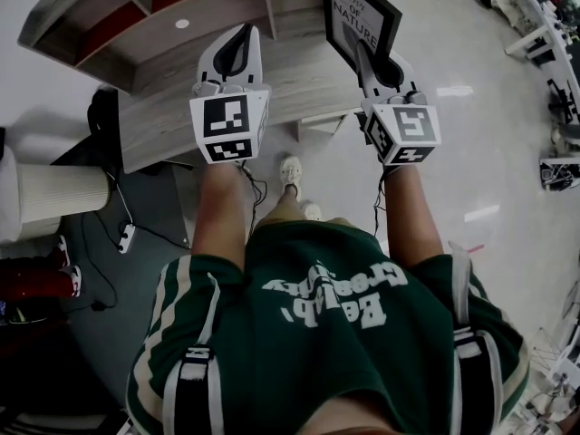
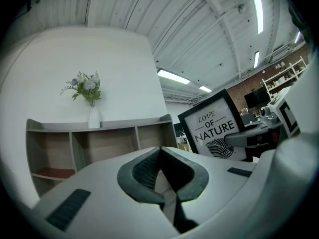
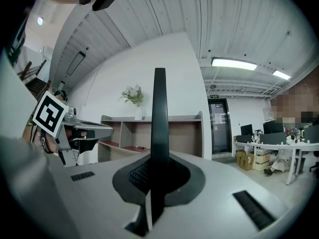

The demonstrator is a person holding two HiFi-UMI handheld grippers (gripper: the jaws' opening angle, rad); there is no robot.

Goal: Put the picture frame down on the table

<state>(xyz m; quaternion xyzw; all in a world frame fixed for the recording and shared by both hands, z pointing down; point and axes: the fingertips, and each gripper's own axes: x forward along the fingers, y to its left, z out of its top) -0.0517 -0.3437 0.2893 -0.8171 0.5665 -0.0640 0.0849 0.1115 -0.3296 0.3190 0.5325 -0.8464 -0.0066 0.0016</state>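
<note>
Left gripper (image 1: 243, 42): jaws closed together, nothing between them; right gripper (image 1: 361, 54): clenched on the edge of the picture frame (image 1: 359, 9), which is held upright in the air over the wood-grain table (image 1: 290, 89); right gripper view: frame shown edge-on only, a dark bar; left gripper view alone: its face, "LOVE OF NATURE" over a leaf; beyond, shelf unit (image 2: 99, 141); vase of flowers (image 2: 93, 117) on top.

White wall (image 2: 75, 54), wooden shelf unit (image 2: 99, 148), vase (image 2: 93, 117), strip lights (image 2: 173, 76)
</note>
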